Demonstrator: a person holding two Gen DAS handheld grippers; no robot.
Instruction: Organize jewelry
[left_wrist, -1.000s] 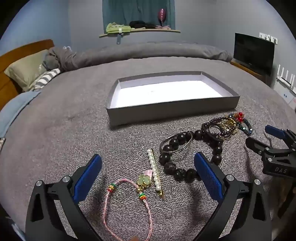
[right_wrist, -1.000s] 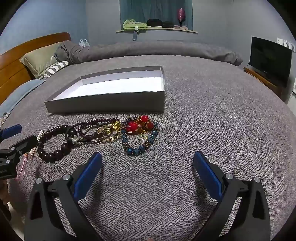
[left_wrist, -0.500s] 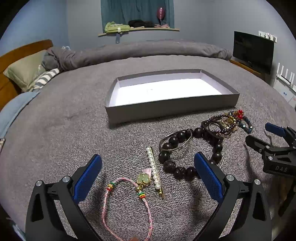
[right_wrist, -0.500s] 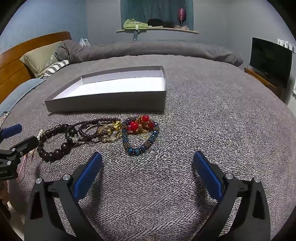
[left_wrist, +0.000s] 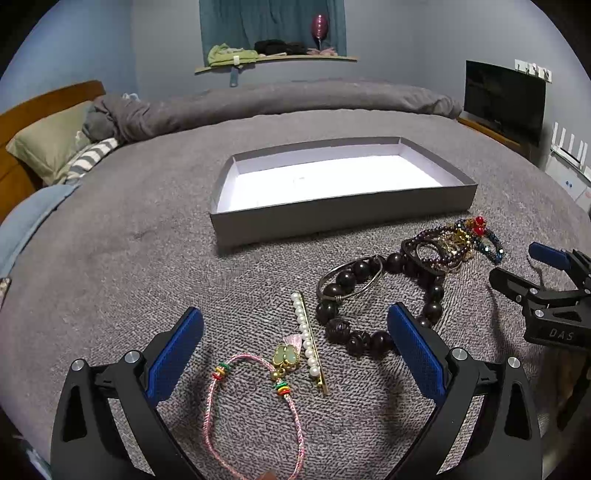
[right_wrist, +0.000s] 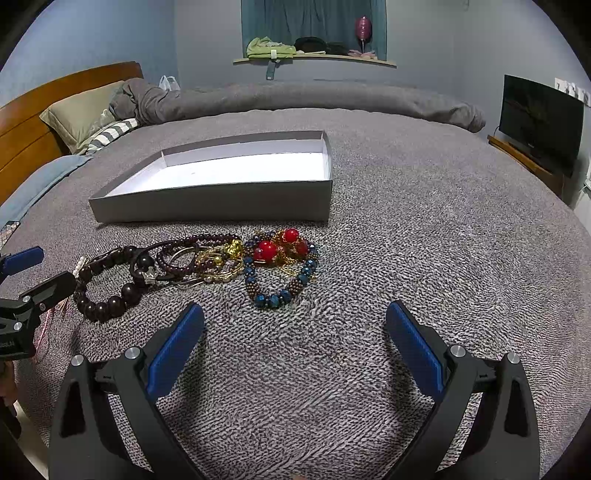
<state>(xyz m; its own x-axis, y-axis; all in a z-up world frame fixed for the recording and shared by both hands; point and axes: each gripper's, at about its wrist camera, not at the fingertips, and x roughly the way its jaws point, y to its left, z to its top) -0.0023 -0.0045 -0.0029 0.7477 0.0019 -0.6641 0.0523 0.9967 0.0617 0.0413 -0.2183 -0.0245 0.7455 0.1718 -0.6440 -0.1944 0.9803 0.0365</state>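
A shallow rectangular cardboard box, grey outside and white inside, lies on the bed, whose grey cover has a coarse knitted weave. The jewelry lies in a loose row on the cover just in front of the box, none of it inside.

The left gripper hovers over the cover with its blue-padded jaws spread wide and holding nothing. Between them lie a pink braided cord bracelet with a pale green charm and a slim gold pin lined with small pearls. Beside these, a bracelet of large, dark, round wooden beads overlaps a thin metal bangle.

The right gripper is likewise wide open and empty. Ahead of it lies a bracelet of faceted blue beads, touching glossy red round beads on gold chain. To their left sits a tangle of gold chain and small dark purple beads.
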